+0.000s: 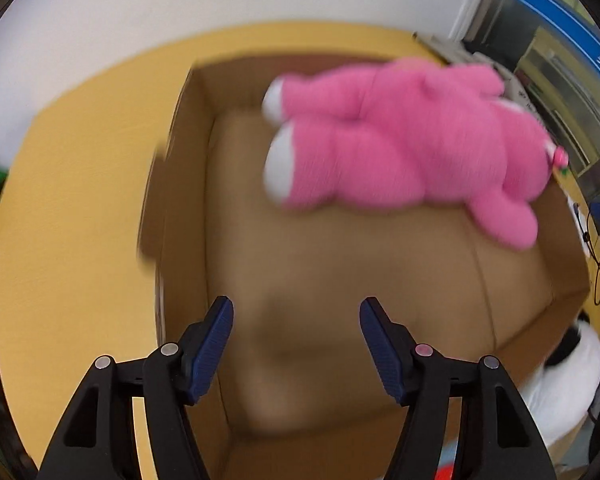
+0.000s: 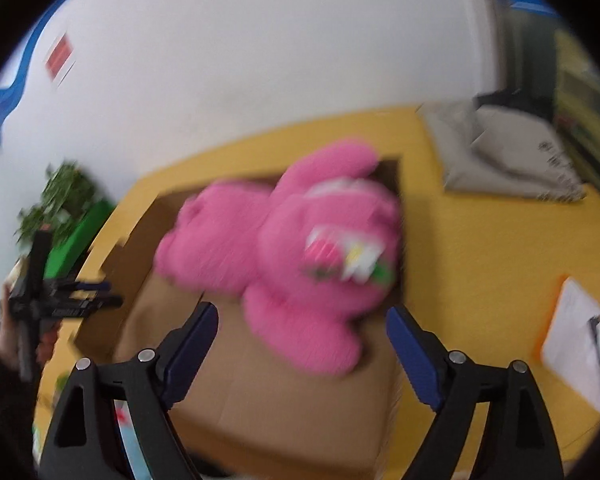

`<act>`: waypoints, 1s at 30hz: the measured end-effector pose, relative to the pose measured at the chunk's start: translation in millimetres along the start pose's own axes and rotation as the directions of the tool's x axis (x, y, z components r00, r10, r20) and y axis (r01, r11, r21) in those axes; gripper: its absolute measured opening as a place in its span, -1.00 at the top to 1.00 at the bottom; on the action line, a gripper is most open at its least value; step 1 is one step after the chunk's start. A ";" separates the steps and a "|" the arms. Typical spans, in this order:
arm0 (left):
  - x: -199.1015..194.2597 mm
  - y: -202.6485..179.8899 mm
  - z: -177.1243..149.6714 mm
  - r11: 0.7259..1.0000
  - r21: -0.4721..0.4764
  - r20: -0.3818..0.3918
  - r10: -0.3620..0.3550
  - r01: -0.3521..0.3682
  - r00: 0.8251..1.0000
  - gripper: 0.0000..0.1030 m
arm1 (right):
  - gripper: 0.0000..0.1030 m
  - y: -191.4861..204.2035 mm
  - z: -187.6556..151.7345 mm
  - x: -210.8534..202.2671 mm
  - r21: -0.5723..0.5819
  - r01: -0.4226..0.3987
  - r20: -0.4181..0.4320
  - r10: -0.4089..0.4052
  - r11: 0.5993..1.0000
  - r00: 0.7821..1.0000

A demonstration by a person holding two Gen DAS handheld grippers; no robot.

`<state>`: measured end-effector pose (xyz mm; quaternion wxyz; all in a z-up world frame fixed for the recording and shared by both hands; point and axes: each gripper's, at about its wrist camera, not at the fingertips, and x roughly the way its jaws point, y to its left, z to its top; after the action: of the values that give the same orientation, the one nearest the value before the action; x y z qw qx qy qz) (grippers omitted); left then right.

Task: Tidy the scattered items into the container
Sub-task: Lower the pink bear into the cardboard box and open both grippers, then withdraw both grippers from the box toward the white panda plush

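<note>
The yellow bench [image 1: 72, 208] carries an open cardboard box [image 1: 340, 272] that fills the space ahead of both claws, set out, I judge, as the container for tidying. Its near-left wall stands just beyond the left claw [image 1: 296, 344], and its far-right corner lies past the right claw [image 2: 302, 354], so there is free room inside on the bare floor. A pink plush toy [image 1: 400, 140] sits ahead of and above each claw, over the box's far side; blur hides whether it rests there or is falling. Both claws are spread wide and hold nothing. To the right claw's far right lies a clipboard [image 2: 580, 340].
</note>
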<state>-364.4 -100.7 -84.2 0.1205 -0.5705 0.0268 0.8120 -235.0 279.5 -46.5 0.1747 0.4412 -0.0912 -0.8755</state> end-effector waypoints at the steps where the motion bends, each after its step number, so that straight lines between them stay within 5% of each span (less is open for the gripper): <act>1: 3.8 3.6 -10.8 1.000 -0.017 -0.027 -0.012 0.012 1.000 -0.33 | -0.67 5.5 -7.8 4.6 -0.015 -0.015 -0.044 0.015 1.000 0.999; 6: 5.7 -7.8 -55.5 1.000 0.012 -0.070 -0.011 0.012 0.998 -0.26 | -0.67 4.9 -38.1 28.2 -0.049 0.102 -0.180 -0.110 0.994 0.978; 13: -11.3 -8.1 -96.3 0.998 -0.055 -0.073 -0.021 0.017 0.997 -0.22 | -0.65 11.1 -58.9 26.5 -0.174 0.162 -0.188 -0.194 0.971 0.963; 15: -15.5 -10.2 -108.6 0.998 -0.061 -0.066 -0.023 0.018 0.998 -0.21 | -0.65 8.3 -61.9 29.3 -0.129 0.164 -0.196 -0.188 0.978 0.963; 21: -53.4 -13.1 -130.0 0.996 -0.085 0.074 0.046 -0.040 0.996 -0.21 | -0.65 20.8 -61.7 12.7 -0.138 0.248 -0.113 -0.264 0.959 0.958; 23: -85.4 -19.8 -139.7 0.995 -0.099 0.182 0.048 -0.030 0.982 -0.23 | -0.66 32.1 -59.8 -10.9 -0.139 0.271 -0.029 -0.278 0.952 0.960; 25: -119.0 -28.3 -152.0 0.994 -0.107 0.285 0.060 -0.030 0.957 -0.61 | -0.67 44.8 -62.4 -37.4 -0.130 0.280 0.050 -0.276 0.951 0.960; 27: -154.0 -43.6 -172.3 0.992 -0.114 0.393 0.101 -0.060 0.914 -0.93 | -0.68 60.1 -71.6 -66.0 -0.117 0.293 0.123 -0.278 0.949 0.953; 30: -181.3 -69.8 -199.5 0.992 -0.103 0.482 0.116 -0.076 0.868 -1.00 | -0.68 84.3 -91.3 -96.6 -0.126 0.301 0.196 -0.274 0.945 0.942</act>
<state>-107.0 -99.1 22.1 0.0596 -0.3502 -0.0090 0.9347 -89.5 238.5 -2.8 0.0694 0.3561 0.0274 -0.9315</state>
